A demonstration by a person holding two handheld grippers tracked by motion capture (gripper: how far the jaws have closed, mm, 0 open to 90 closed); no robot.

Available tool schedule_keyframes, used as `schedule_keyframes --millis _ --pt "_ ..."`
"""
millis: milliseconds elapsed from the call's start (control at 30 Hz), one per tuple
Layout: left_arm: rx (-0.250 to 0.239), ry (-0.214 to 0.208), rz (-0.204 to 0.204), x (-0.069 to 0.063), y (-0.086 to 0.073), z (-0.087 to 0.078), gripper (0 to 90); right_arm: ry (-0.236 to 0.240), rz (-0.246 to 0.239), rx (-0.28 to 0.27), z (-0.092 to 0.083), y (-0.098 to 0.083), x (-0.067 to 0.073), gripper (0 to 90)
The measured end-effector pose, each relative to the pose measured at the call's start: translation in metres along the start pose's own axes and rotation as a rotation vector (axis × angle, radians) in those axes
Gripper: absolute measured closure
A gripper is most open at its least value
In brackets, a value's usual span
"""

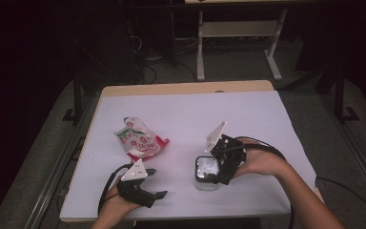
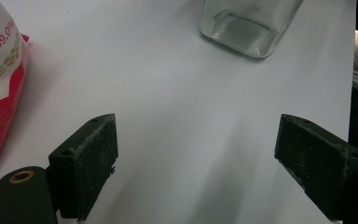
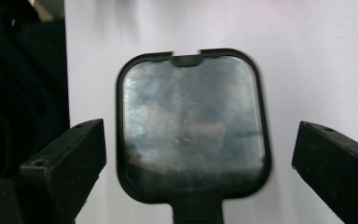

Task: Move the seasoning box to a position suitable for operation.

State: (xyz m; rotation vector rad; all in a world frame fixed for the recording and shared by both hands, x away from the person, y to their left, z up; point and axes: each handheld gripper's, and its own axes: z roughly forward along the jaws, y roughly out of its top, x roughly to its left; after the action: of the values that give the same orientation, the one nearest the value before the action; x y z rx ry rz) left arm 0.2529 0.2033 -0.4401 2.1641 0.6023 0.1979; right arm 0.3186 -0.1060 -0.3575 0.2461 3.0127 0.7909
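Observation:
A square glass jar (image 1: 206, 183) with a black-rimmed metal lid (image 1: 206, 168) stands upright on the white table (image 1: 186, 109), right of centre near the front. My right gripper (image 1: 224, 167) hangs just above and to the right of it. In the right gripper view the lid (image 3: 191, 121) lies between the two jaws of my right gripper (image 3: 193, 172), which stand wide, clear of its rim. My left gripper (image 1: 156, 182) rests open near the front edge, left of the jar. Its jaws (image 2: 198, 163) hold nothing, with the jar's base (image 2: 242, 28) ahead.
A crumpled red and white snack bag (image 1: 138, 138) lies left of centre, just beyond the left gripper; its edge (image 2: 0, 79) shows at the left of the left gripper view. A white table frame (image 1: 238, 28) stands on the floor behind.

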Motion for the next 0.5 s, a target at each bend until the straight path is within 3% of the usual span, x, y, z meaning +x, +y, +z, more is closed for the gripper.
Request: schedule_keyframes --millis 233,500 --pt "0.001 0.002 0.003 -0.001 0.000 0.000 12.8 0.001 0.055 -0.106 -0.013 -0.016 -0.001 2.6" --pt "0.009 -0.004 0.006 -0.001 0.000 0.001 12.8 -0.043 0.140 -0.206 -0.029 -0.040 -0.005 2.4"
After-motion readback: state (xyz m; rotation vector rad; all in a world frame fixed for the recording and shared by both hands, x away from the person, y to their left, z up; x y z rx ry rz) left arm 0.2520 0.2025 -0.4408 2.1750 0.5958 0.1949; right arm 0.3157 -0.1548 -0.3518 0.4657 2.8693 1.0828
